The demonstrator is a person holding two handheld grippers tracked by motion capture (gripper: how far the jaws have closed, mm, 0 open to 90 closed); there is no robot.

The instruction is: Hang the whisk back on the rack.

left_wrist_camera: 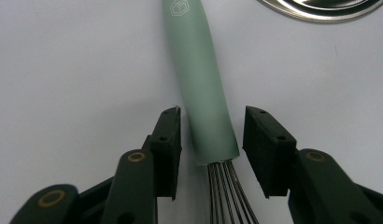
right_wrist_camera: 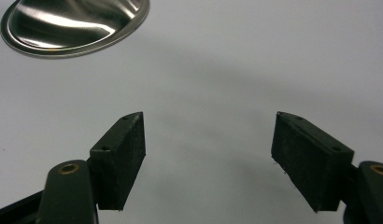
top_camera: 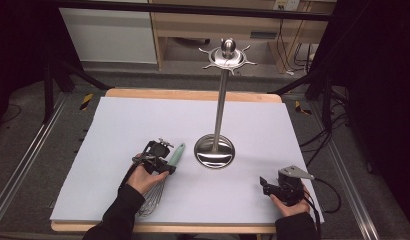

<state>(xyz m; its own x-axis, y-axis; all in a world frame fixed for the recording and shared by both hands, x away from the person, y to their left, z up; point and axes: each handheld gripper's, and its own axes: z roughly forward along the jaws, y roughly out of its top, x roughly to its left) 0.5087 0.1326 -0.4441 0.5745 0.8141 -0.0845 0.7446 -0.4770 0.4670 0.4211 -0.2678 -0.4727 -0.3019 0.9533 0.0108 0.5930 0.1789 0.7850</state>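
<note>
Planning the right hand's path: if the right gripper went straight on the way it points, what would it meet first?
Probably nothing soon: ahead of the right gripper lies bare white tabletop. The stand's steel base sits off to its left, likely outside that line.

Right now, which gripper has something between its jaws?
The left gripper: its jaws straddle the whisk handle, with gaps either side. The right gripper has only bare table between its jaws.

A small white cube-shaped outline logo is printed near the end of the green whisk handle [left_wrist_camera: 201,79]. No words or numbers are legible.
</note>
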